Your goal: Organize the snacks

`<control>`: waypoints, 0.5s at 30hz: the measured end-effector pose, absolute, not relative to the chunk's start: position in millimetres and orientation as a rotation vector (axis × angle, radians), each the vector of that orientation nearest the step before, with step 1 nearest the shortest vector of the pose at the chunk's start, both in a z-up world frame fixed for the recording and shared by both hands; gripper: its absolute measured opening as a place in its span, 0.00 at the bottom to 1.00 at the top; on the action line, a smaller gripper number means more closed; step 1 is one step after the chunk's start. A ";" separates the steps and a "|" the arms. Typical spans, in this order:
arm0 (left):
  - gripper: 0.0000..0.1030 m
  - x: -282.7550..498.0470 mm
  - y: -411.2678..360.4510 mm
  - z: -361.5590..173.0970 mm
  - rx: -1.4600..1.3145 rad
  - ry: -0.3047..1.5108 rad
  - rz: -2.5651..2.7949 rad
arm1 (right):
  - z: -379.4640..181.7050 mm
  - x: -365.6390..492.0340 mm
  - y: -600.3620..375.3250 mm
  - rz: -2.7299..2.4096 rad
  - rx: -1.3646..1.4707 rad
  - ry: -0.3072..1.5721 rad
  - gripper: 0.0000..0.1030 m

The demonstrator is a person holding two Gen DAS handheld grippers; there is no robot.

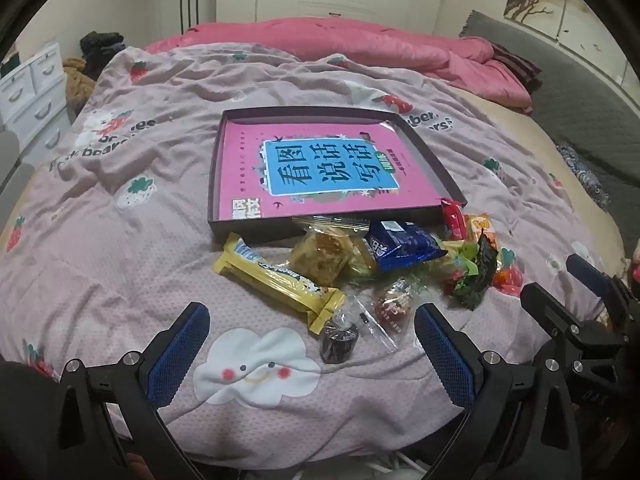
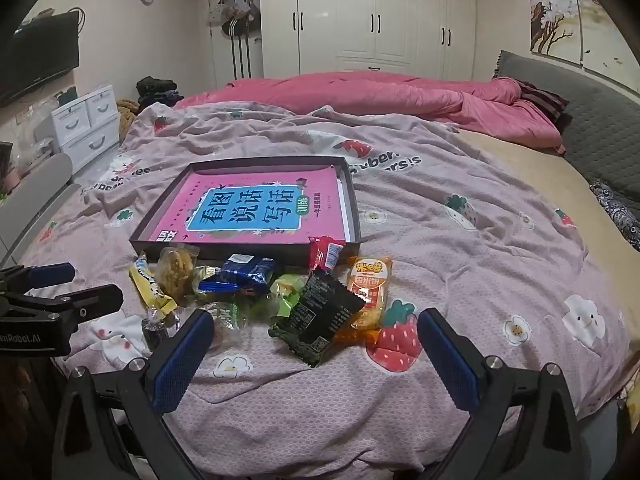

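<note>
1. L gripper (image 1: 312,320): jaws spread wide, nothing between the pads, hovering over the bedspread, tilted down. Blue pads on black frame.
2. R gripper (image 2: 316,324): jaws also spread wide, empty, tilted down over the snack pile. It shows at right edge of left wrist view; L gripper shows at left edge of right wrist view.
3. Nearest L gripper: small dark wrapped candy (image 1: 338,340), just ahead between the fingers, w/ a clear wrapper holding a reddish sweet (image 1: 394,306) beside it.
4. Yellow bar (image 1: 280,280) lies diagonal, its near end close to the dark candy.
5. Nearest R gripper: black snack pack (image 2: 316,316) lying tilted, between the fingers' line, overlapping a green wrapper (image 2: 286,294).
6. Orange rice-cracker pack (image 2: 368,292) just right of black pack, touching it.
7. Mid pile: clear-bagged pastry (image 1: 324,252) and blue packet (image 1: 404,246), both leaning on the box's near wall.
8. Red packet (image 2: 326,254) propped at box's near right corner.
9. Dark shallow box (image 1: 214,184) behind the pile, open top, holds a pink book w/ blue label (image 1: 328,168); no snacks inside.
10. All sits on a pinkish strawberry-print bedspread (image 1: 120,260); pink quilt (image 2: 380,96) bunched at far side, white wardrobe (image 2: 380,20) behind, white drawer unit (image 2: 86,120) at left.
</note>
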State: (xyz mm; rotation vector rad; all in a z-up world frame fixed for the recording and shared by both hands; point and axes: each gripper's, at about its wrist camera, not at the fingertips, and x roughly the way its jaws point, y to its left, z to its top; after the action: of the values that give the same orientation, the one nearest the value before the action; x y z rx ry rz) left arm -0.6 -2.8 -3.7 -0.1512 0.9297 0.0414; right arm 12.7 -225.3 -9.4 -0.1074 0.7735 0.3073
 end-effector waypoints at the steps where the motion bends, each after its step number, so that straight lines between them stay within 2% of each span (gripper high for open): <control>1: 0.99 -0.5 -3.4 -3.6 -0.150 0.929 0.040 | -9.3 13.1 -225.7 0.309 -0.107 0.773 0.99; 15: 0.99 -0.7 -9.8 -4.0 -0.137 0.927 0.029 | -7.3 12.0 -225.1 0.323 -0.102 0.771 0.99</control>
State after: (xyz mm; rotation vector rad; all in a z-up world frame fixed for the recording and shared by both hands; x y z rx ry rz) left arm -0.7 -9.8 -4.0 -0.1369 0.9274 0.0288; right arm 12.0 -225.1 -7.3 -0.1022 0.7710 0.3228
